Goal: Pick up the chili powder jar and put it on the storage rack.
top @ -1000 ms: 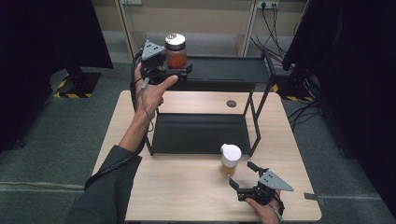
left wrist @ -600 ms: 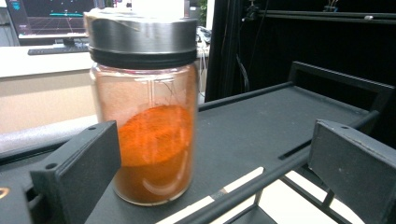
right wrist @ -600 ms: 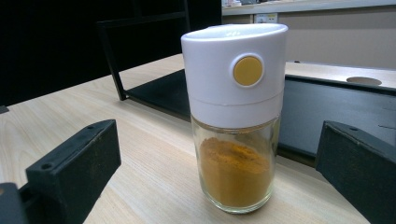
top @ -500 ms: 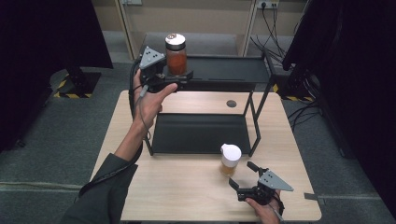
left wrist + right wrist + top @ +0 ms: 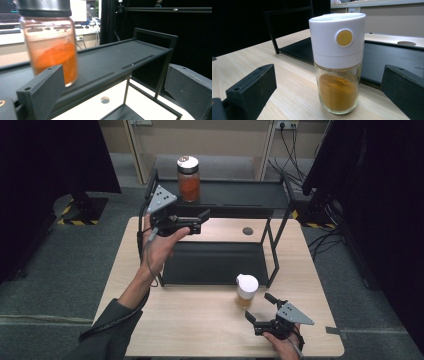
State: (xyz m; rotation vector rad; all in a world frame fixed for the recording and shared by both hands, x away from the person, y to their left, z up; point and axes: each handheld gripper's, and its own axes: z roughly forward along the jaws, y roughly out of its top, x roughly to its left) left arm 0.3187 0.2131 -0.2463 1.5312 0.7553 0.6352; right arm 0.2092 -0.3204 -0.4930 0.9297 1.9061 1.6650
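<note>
- Left gripper (image 5: 199, 220) hangs in front of the rack (image 5: 235, 200), near the left end of its top shelf, jaws wide apart and empty.
- The jar (image 5: 188, 179) with red-orange powder and a dark lid stands upright on that top shelf, toward the left end, just beyond the left gripper and clear of it.
- From the left gripper view, the jar (image 5: 50, 47) sits off to the left of the jaw line, behind the left jaw, not between the two; the shelf (image 5: 120, 60) runs away to the right.
- Right gripper (image 5: 261, 309) lies low over the table (image 5: 190, 330) near the front right corner, held in the right hand (image 5: 280, 346), jaws spread and holding nothing.
- The shaker (image 5: 246, 290), white cap on a glass body, stands upright on the table just in front of the rack's lower shelf, close to the rack's right front leg.
- In the right gripper view, the shaker (image 5: 338, 62) stands squarely between the open jaws but a little ahead of them, untouched; yellow-brown powder fills its lower part, and a yellow button shows on the cap.
- A small round hole (image 5: 247, 231) marks the table under the rack, toward the back.
</note>
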